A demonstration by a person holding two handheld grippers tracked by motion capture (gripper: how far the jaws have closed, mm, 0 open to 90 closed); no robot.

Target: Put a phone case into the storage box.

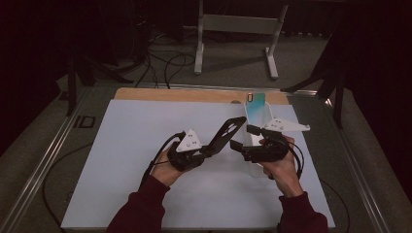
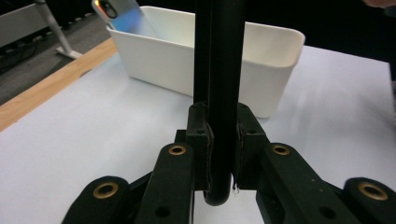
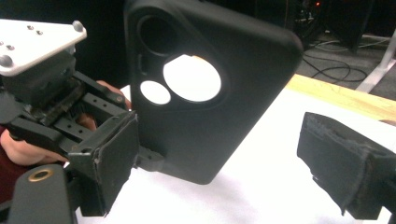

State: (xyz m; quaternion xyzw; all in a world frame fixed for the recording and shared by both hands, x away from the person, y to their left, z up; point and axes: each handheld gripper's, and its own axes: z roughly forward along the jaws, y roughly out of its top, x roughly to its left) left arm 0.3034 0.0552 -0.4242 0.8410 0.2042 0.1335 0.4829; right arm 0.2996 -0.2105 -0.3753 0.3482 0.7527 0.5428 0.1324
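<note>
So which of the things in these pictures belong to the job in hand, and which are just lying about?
In the job:
- black soft phone case, clamped at one end by the left gripper
- right gripper, jaws open beside the case
- white plastic bin
- iridescent phone leaning in the bin

Lying about:
- white table frame on the floor
- black floor cables

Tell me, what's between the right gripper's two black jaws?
Nothing: in the right gripper view, the right gripper stands open with bare white table between its pads. The black phone case sits beyond, clamped by the left gripper.
</note>
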